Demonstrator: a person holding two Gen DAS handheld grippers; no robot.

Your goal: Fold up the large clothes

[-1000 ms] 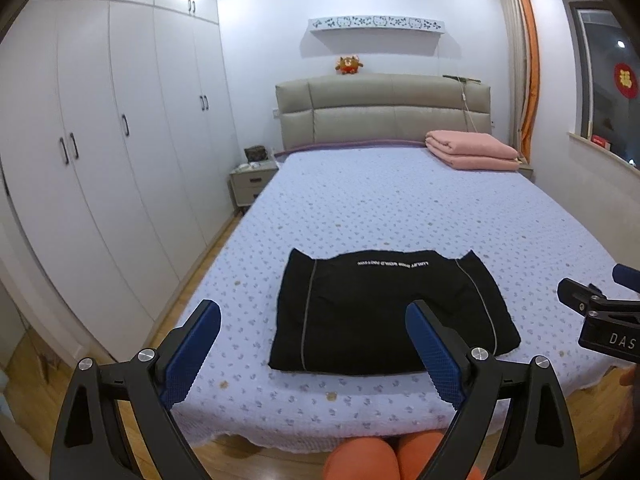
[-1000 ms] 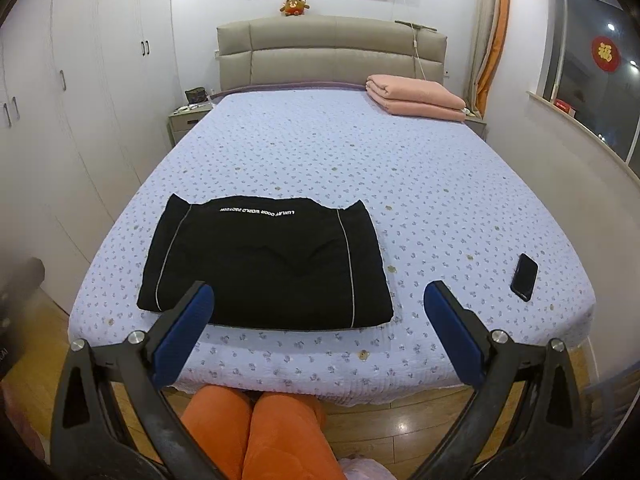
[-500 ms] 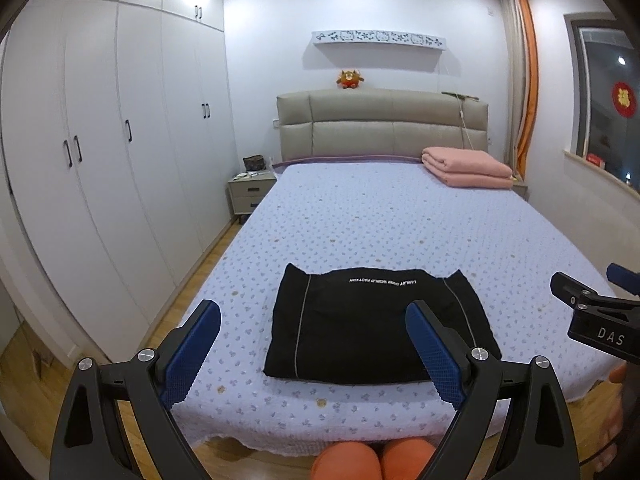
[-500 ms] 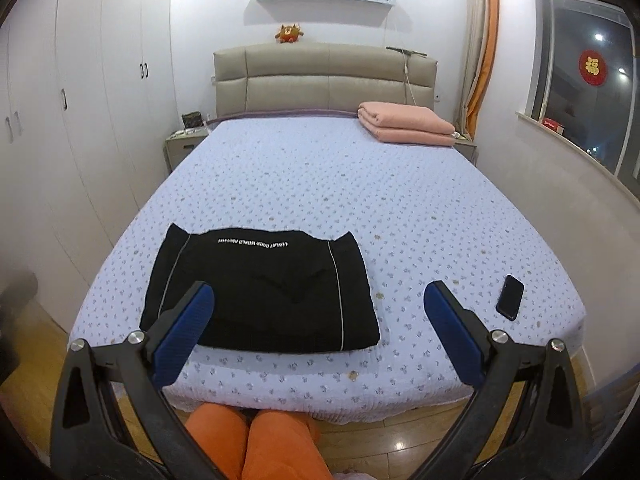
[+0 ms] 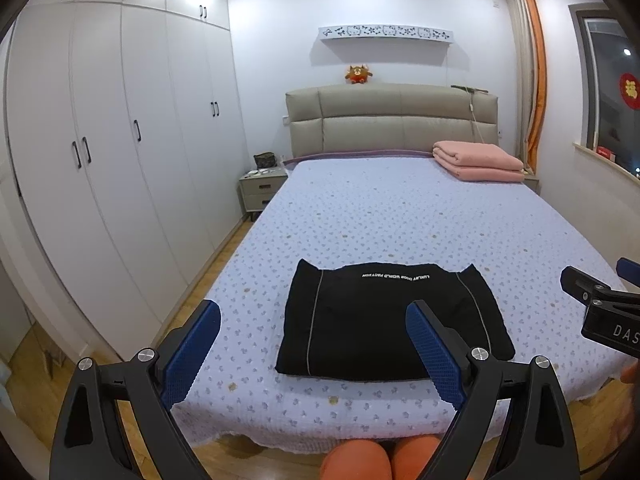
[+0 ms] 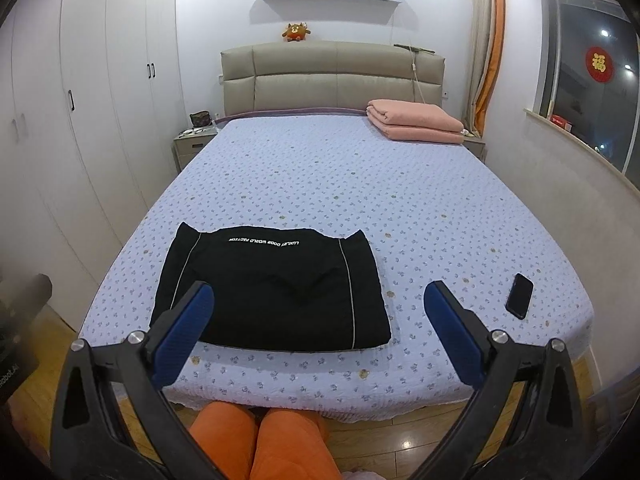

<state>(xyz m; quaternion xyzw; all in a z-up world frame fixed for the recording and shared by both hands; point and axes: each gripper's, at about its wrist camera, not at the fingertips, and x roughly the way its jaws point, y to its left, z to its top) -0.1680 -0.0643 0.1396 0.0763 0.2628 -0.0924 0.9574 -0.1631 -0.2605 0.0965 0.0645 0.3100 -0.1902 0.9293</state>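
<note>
We hold two grippers above the foot of a bed point(image 6: 400, 208) covered in a pale lilac quilt with a small flower print. The left gripper point(image 5: 313, 346) has blue-padded jaws spread wide, with nothing between them. The right gripper point(image 6: 319, 320) also has its jaws wide apart and empty. Neither touches anything.

The task's garment, a black garment point(image 6: 272, 292), lies folded into a neat rectangle on the quilt near the foot of the bed, toward the left side. Thin pale piping runs down each side of it, and a line of small white lettering crosses its far edge.

A dark phone point(image 6: 519, 295) lies flat on the quilt near the right foot corner, well apart from the garment. A folded pink blanket point(image 6: 414, 121) rests at the head of the bed on the right, by the padded beige headboard point(image 6: 332, 76). White wardrobes point(image 5: 112, 152) line the left wall. Our orange-clad knees point(image 6: 256, 440) show at the bottom edge.
</note>
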